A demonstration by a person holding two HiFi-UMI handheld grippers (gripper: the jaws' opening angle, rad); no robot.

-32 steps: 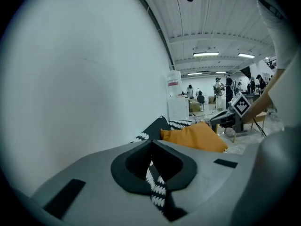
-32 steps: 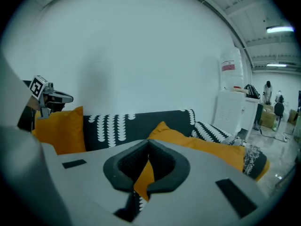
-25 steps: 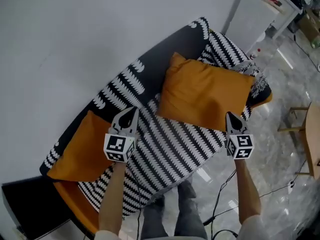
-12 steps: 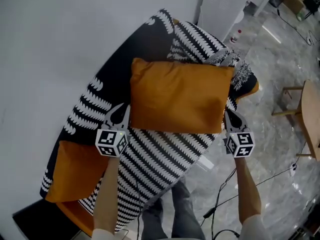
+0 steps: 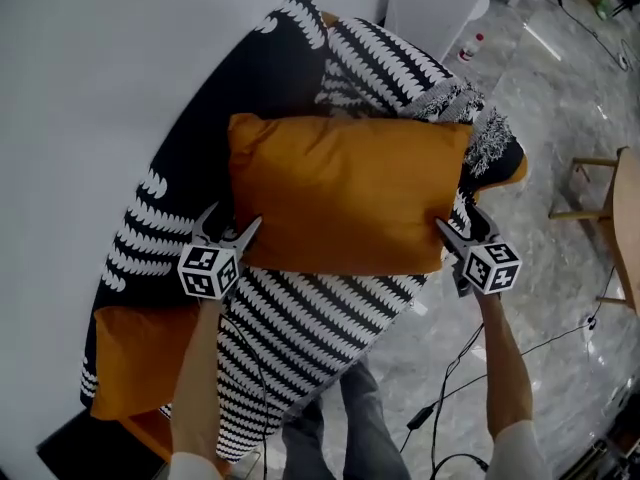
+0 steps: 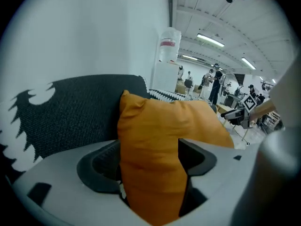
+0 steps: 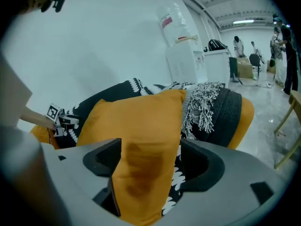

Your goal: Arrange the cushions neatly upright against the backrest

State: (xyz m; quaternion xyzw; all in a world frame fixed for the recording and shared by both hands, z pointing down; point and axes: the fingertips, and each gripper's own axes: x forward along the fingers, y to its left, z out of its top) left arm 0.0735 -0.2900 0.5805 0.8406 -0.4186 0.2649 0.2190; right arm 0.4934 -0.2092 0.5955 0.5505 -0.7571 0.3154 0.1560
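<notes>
A big orange cushion (image 5: 340,203) stands on its long edge against the black, white-patterned backrest (image 5: 185,138). My left gripper (image 5: 228,230) is at its lower left corner and my right gripper (image 5: 458,236) at its lower right corner. Both have just been opening, and their jaws stand wide with the cushion's edge loose between them. The left gripper view shows the cushion (image 6: 155,145) filling the gap of the left gripper (image 6: 149,147). The same cushion (image 7: 136,140) sits between the spread jaws of the right gripper (image 7: 149,145). A second orange cushion (image 5: 135,353) lies flat at the sofa's left end.
A striped throw (image 5: 310,318) covers the seat, and a fringed blanket (image 5: 490,143) is bunched at the right arm. Behind the sofa are a white wall (image 5: 90,78) and a white water dispenser (image 5: 435,3). A wooden chair (image 5: 610,218) and cables (image 5: 450,368) are on the floor to the right.
The big cushion went from lying tilted on the seat to standing against the backrest. Both grippers came down with it and have opened, letting go of its corners.
</notes>
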